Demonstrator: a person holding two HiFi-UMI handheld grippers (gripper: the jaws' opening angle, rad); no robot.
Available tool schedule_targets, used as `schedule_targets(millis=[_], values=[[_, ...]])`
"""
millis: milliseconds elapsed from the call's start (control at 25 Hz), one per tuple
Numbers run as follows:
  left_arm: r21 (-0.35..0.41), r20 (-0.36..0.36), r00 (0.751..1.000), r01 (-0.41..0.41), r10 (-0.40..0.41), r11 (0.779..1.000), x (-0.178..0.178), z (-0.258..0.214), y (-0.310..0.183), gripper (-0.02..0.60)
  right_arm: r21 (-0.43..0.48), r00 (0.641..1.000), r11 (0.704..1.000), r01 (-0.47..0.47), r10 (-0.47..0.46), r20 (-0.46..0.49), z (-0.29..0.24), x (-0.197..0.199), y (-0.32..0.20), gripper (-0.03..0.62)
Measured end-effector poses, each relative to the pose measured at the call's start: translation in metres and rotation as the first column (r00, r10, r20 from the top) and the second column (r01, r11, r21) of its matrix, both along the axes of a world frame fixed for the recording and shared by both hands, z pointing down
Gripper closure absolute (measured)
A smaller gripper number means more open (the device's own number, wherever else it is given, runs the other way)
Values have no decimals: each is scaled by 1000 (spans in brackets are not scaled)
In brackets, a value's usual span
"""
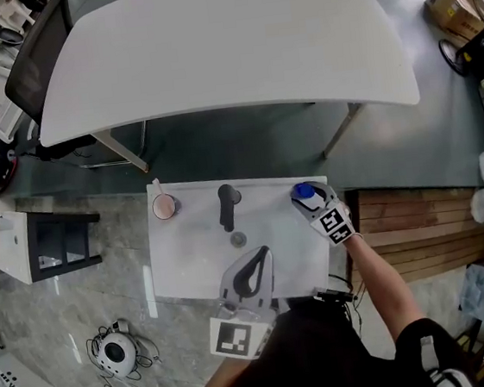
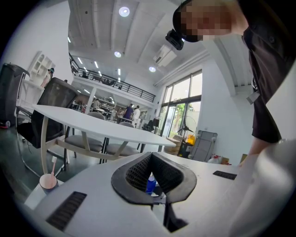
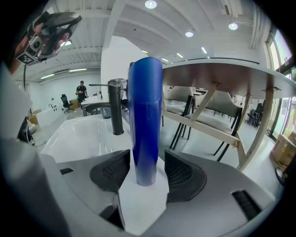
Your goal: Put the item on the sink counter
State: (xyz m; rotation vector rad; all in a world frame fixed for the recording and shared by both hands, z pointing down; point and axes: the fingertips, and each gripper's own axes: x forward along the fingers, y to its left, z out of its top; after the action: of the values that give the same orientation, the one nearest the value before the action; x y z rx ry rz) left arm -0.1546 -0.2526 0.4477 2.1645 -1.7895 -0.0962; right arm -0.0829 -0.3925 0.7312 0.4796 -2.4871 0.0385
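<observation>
A tall blue bottle [image 1: 304,192] stands upright on the white sink counter [image 1: 175,278], at its back right corner. My right gripper [image 1: 308,200] is open around the bottle's base. In the right gripper view the bottle [image 3: 145,120] rises between the two dark pads [image 3: 111,172] with a thin gap on each side. My left gripper [image 1: 262,253] hovers over the front of the basin, shut and empty. In the left gripper view its tips [image 2: 151,159] touch, and the blue bottle [image 2: 150,183] shows far off through the gap below them.
A black faucet [image 1: 226,206] stands at the back middle of the sink, above the drain [image 1: 238,239]. A pink cup [image 1: 164,207] with a toothbrush sits at the back left corner. A large white table [image 1: 225,43] lies beyond the sink. Wooden boards [image 1: 420,229] are to the right.
</observation>
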Motion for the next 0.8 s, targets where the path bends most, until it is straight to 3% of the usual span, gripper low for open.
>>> schedule_targets(millis=[480,800], values=[[27,-1,1000,-30,30,999,16,-7,15,566,2,996,997,-77,77,-44,-4,38,27,379],[60,12,998,-62,61,996,33,-16,31,566,-62,971,969,-241,240,-24,-35,74,60,536]])
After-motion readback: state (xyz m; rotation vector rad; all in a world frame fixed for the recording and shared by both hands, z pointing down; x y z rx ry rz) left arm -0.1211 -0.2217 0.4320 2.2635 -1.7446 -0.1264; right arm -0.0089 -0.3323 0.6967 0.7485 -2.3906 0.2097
